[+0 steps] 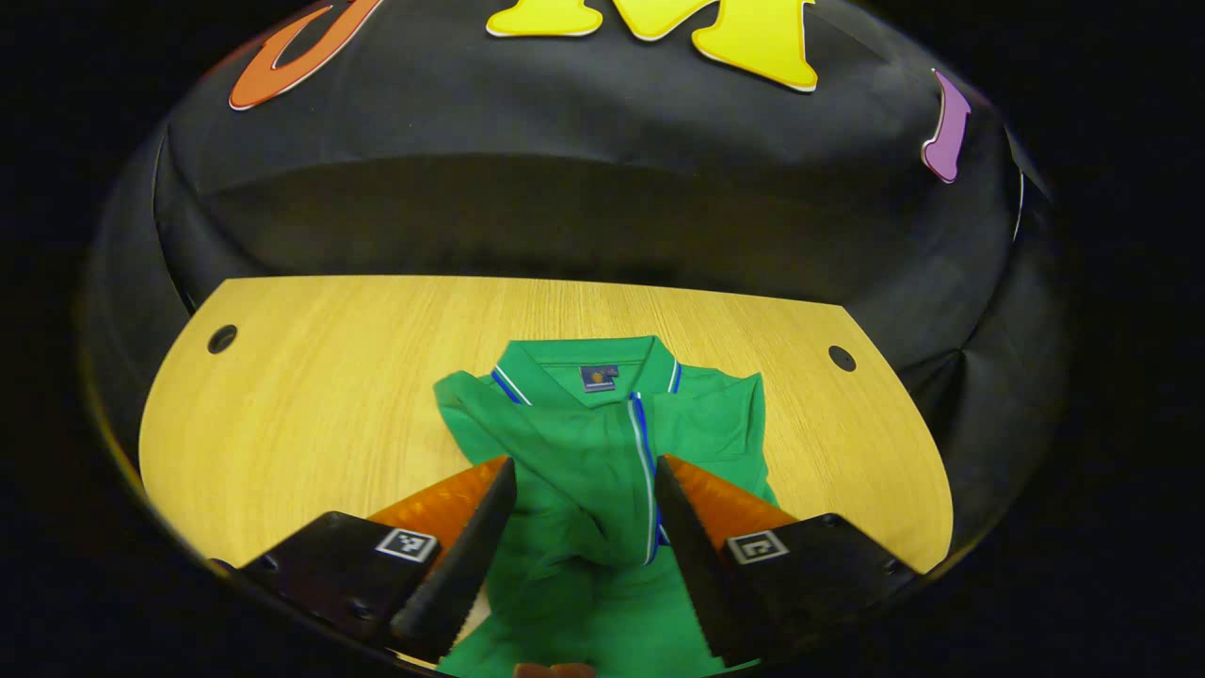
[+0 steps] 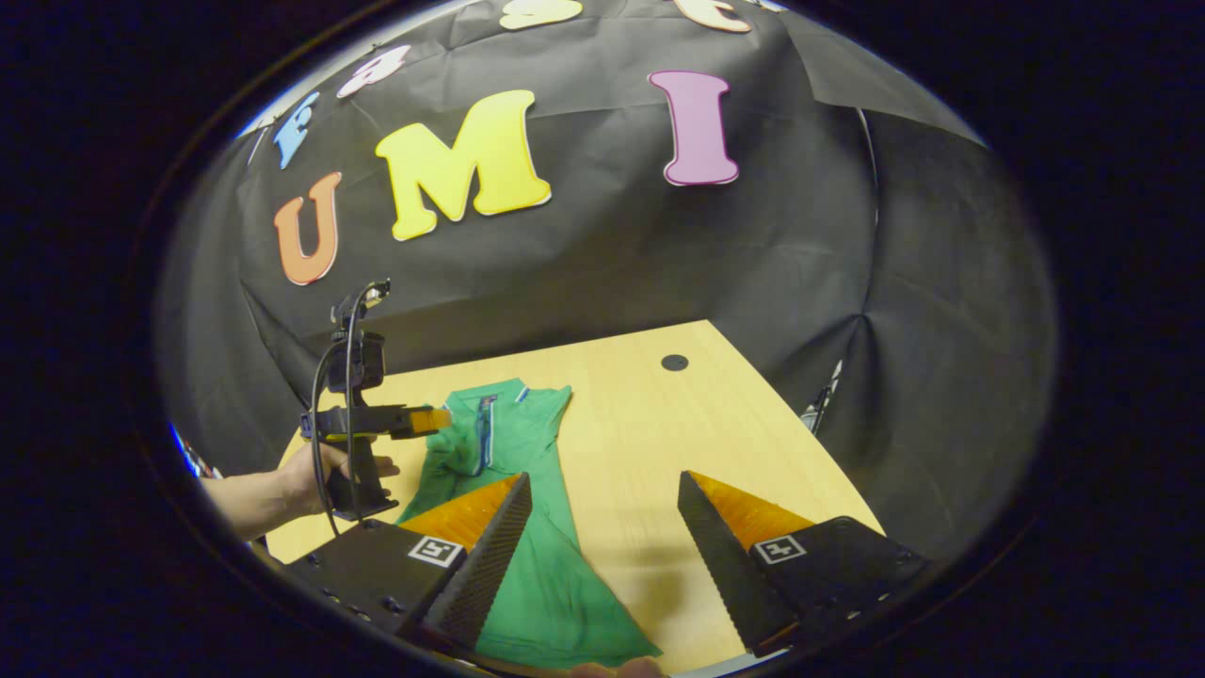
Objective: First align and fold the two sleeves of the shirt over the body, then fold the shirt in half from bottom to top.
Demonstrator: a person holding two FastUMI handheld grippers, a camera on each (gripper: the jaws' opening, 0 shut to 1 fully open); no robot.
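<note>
Left gripper (image 1: 584,527): fingers spread apart, nothing between them but air, hovering over the middle of the green shirt (image 1: 602,443). In the right gripper view the same tool (image 2: 428,419) sits at 9 o'clock, held by a hand (image 2: 325,471), poised above the shirt's left shoulder area.

Right gripper (image 2: 602,537): fingers apart as well, holding nothing, hanging over bare table (image 2: 659,424) just beside the shirt's right edge, with the hem (image 2: 565,621) toward 6 o'clock.

Shirt lies flat, collar (image 1: 588,367) at 12 o'clock from the left gripper, placket (image 1: 643,452) running down toward the fingers. One sleeve (image 1: 480,414) looks already laid across the chest from 10 o'clock, bunched rather than flat. At 2 o'clock the other shoulder (image 1: 725,405) appears tucked in too, though I cannot tell whether that sleeve lies cleanly.

Judgement: sleeve stage at or near its end; bottom-to-top fold not yet begun. Next move likely calls for both grippers to drop to the hem corners, pinch the fabric, and carry it toward the collar evenly. Smoothing the bunched sleeve first would help.
</note>
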